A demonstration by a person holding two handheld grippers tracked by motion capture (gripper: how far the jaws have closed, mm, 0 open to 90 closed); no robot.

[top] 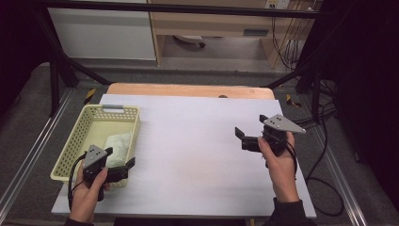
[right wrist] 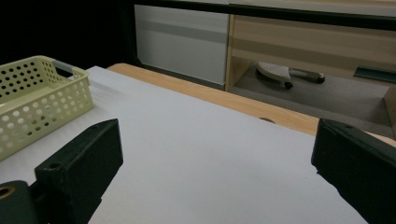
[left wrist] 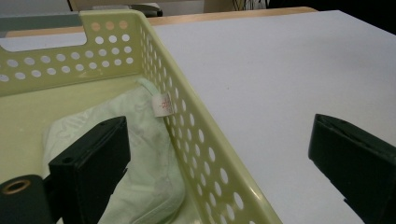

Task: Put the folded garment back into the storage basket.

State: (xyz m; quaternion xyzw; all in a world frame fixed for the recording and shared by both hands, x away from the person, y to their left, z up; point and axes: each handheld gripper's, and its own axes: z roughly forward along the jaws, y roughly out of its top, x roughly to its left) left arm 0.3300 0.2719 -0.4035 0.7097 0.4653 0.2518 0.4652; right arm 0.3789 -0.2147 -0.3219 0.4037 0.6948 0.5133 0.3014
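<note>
A pale yellow perforated basket (top: 77, 134) stands at the table's left, also seen as the basket (left wrist: 196, 126) and the basket (right wrist: 42, 100). Inside it lies a folded pale green cloth (top: 117, 146), shown close up as the cloth (left wrist: 144, 154) with a small white tag (left wrist: 162, 104). My left gripper (top: 120, 157) hovers open over the basket's near right corner; one jaw is above the cloth and the other is outside the wall, with the left gripper (left wrist: 219, 168) holding nothing. My right gripper (top: 251, 126) is open above the bare table at the right, and the right gripper (right wrist: 215, 172) is empty.
A white sheet (top: 188, 150) covers the table, with a wooden edge (top: 188, 89) showing at the far side. Black frame bars (top: 61, 61) and cables (top: 324, 155) flank the table. A cabinet (right wrist: 187, 42) stands beyond.
</note>
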